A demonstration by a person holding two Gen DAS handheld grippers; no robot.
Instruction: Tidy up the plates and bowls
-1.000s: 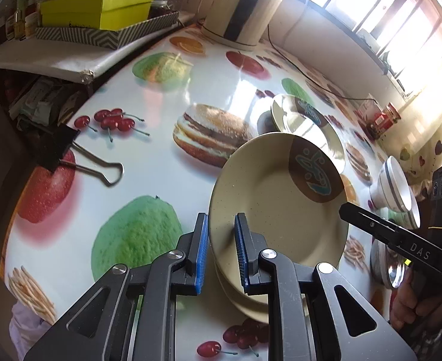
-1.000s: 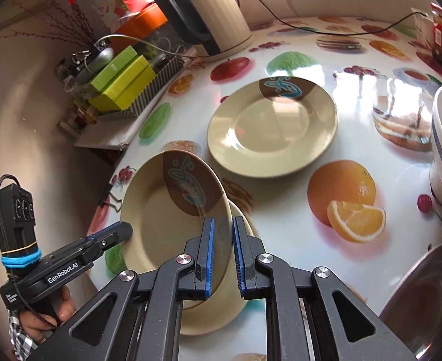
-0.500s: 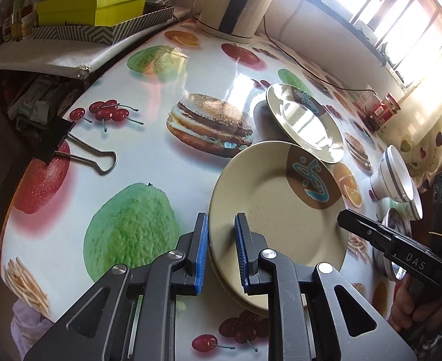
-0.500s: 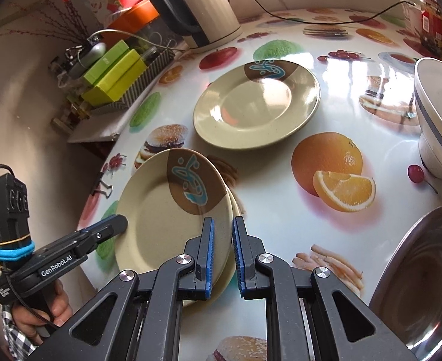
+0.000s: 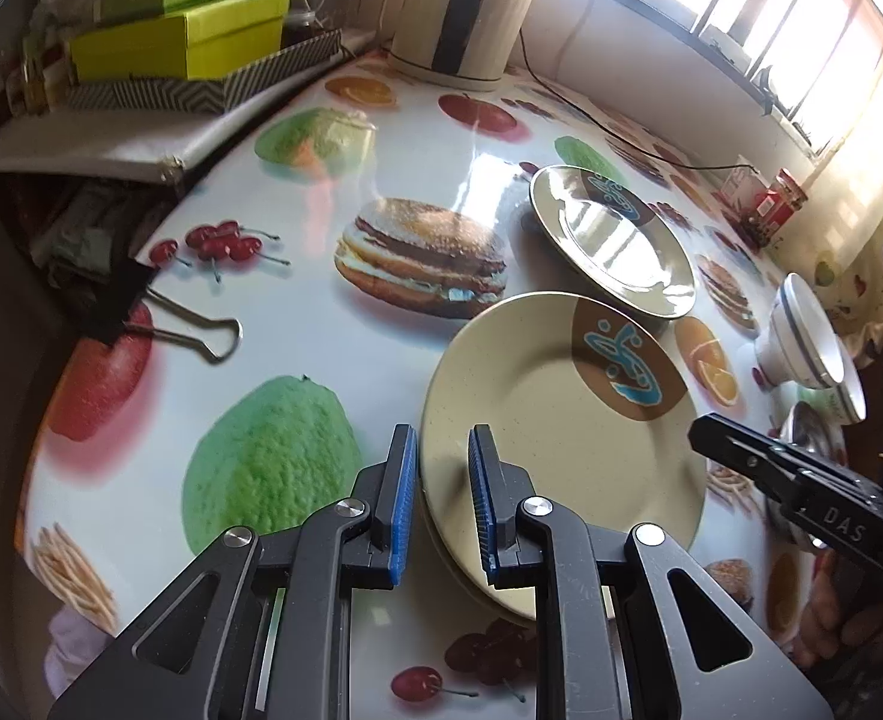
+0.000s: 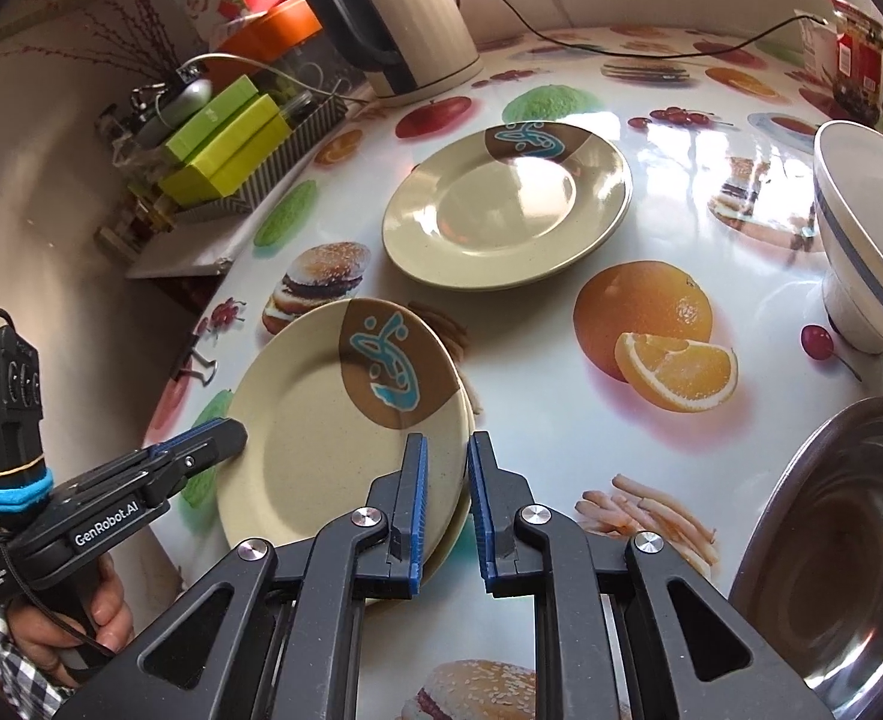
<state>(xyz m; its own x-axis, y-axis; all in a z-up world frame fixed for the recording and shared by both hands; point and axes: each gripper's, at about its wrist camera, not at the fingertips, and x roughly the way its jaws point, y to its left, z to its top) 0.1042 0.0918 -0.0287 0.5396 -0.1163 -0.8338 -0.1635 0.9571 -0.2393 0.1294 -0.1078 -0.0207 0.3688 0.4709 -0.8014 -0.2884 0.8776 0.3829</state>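
The top plate (image 6: 345, 420) rests on a second plate (image 6: 470, 408) near the table (image 5: 333, 336) edge, starting a stack. The left gripper (image 5: 441, 504) and right gripper (image 6: 446, 504) straddle opposite rims, jaws narrowly parted with gaps showing, likely letting go after steadying it. A third plate (image 6: 504, 204) lies apart, probably next; bowls (image 6: 861, 234) wait right.

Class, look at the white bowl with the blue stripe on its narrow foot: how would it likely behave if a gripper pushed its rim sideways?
The white bowl flares wide above a small foot, so it would probably tip rather than slide. Its glossy surface looks ceramic: likely rigid, slippery and breakable. The shiny tablecloth may let it skid.
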